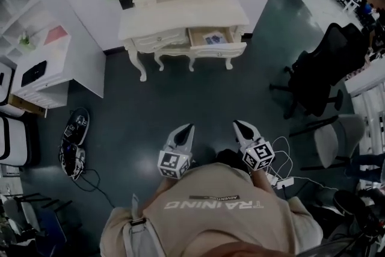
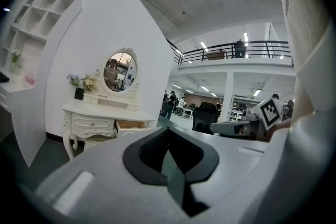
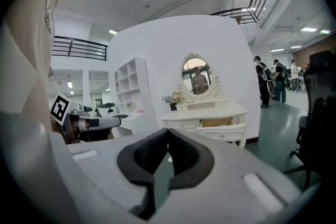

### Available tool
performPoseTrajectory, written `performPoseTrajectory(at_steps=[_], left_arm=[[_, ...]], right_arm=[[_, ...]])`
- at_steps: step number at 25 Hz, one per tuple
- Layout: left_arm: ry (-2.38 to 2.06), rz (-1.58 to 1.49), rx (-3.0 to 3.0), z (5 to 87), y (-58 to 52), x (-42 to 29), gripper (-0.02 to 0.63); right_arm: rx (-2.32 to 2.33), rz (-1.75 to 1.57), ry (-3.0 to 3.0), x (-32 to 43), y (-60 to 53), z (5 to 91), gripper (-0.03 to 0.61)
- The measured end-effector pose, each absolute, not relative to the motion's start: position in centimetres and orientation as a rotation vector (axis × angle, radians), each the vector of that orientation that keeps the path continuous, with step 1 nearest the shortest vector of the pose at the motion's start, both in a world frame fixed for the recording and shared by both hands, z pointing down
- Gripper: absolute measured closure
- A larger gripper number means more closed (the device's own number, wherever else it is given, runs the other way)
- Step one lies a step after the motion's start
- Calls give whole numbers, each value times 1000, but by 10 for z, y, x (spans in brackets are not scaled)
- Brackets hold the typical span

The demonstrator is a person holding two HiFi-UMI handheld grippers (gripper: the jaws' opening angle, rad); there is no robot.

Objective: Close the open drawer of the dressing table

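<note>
Cream-white dressing table (image 1: 180, 12) stood vs. the far wall, well apart from the person. Which drawer? – Op1

Right-hand drawer (image 1: 218, 50), pulled out, a flat item (image 1: 214, 38) lying inside. Its front hung past the tabletop edge. The left drawer (image 1: 157, 40) sat flush. – Op2

And the left hand-held gripper (image 1: 185, 129)? – Op1

Jaws pressed together, nothing between. Same w/ the right hand-held gripper (image 1: 239, 125). Both were held low by the person's chest, pointing fwd at the table. – Op2

Why shut? – Op1

My guess: no grasp was needed. A closed tip makes a firm pusher vs. the drawer front. – Op2

Progress? – Op1

None, I'd say. Neither gripper was near the drawer, and dark floor (image 1: 180, 99) lay between. Prob. walk up first, then push square on the front so it wouldn't jam. – Op2
</note>
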State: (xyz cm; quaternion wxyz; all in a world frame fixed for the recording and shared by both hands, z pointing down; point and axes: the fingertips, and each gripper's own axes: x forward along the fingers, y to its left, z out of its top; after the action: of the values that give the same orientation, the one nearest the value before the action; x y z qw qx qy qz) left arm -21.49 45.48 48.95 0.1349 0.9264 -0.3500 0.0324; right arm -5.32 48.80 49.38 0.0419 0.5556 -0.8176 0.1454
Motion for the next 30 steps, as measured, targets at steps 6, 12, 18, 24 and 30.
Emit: performPoseTrajectory(at_steps=[6, 12, 18, 24, 30], left_arm=[[-969, 92, 2752, 484, 426, -216, 607], [-944, 61, 2748, 489, 393, -184, 607], [-970, 158, 2733, 486, 335, -116, 607], [-1049, 120, 2687, 478, 262, -29, 607], [-1046, 167, 2678, 474, 204, 43, 607]], right_arm=[[1685, 476, -2421, -42, 467, 522, 574], [1646, 529, -2471, -16, 414, 539, 574], [1519, 480, -2497, 37, 350, 559, 574], [1445, 421, -2562, 112, 278, 563, 574], [1450, 454, -2585, 169, 212, 568, 574]])
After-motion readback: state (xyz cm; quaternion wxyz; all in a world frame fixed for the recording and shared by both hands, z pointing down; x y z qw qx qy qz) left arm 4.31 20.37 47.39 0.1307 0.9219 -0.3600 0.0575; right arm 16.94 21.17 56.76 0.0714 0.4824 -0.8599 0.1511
